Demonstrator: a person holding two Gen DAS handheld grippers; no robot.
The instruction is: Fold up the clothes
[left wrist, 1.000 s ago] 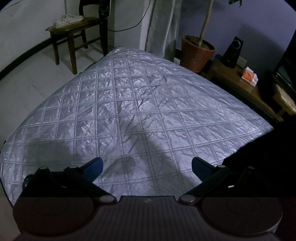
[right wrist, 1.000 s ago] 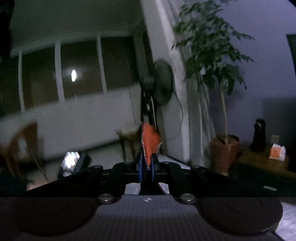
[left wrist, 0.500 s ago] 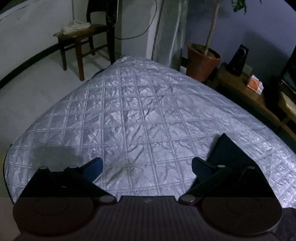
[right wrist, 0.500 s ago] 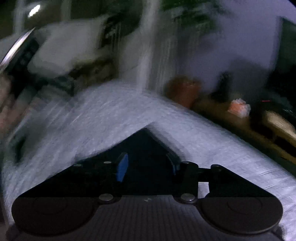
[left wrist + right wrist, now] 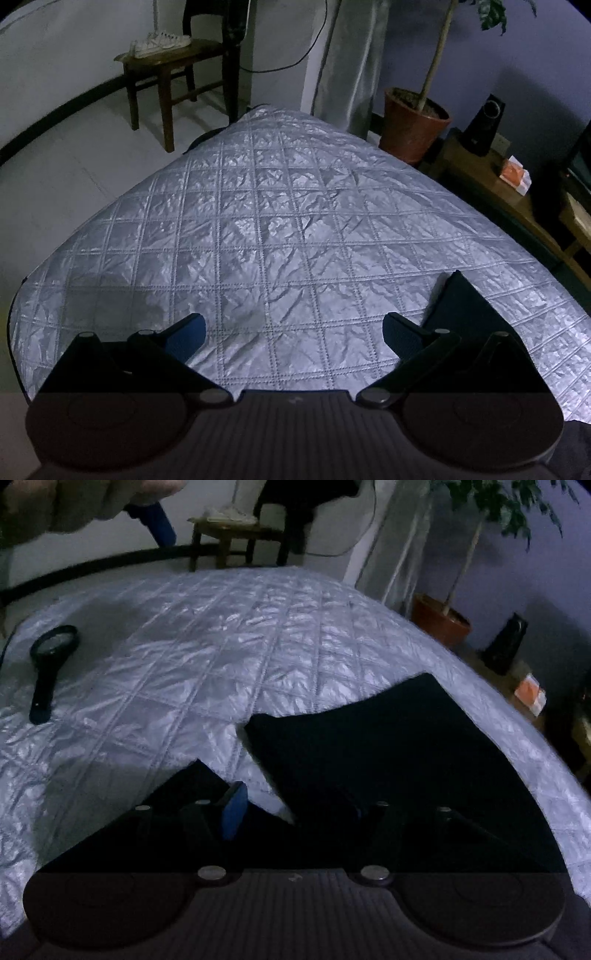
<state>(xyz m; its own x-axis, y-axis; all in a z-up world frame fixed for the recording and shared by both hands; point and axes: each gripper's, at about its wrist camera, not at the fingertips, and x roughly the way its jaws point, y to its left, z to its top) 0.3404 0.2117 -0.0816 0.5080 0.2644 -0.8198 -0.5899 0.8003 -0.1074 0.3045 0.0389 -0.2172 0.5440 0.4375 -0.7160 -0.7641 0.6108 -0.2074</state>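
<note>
Silver quilted fabric covers the whole tabletop (image 5: 258, 229), and on it, at the near right side, lies the dark garment (image 5: 388, 760), nearly black and spread flat. I cannot tell which kind of clothing it is; its outline shows a notch on the left edge and a corner pointing to the far right.

My right hand-held gripper (image 5: 295, 805) is directly over the near edge of the garment. One blue pad (image 5: 232, 808) is visible; the other finger is lost against the dark cloth. The fingers seem parted and I see no cloth pinched between them, but in this dim light I cannot tell for sure. My left hand-held gripper (image 5: 293, 334) is released, fingers wide apart, above bare quilt, and the garment's corner (image 5: 465, 306) lies just to its right.

So the garment is on the right of the left gripper and under the right one; the right hand is clearly nearer. Its long axis seems to go from near left to far right, but I am not sure.

A black magnifying glass (image 5: 50, 668) rests on the far left of the quilt, well apart from the cloth. I see no basket or other container on the surface. Whether the garment is already folded or only laid out, the pictures do not settle.
</note>
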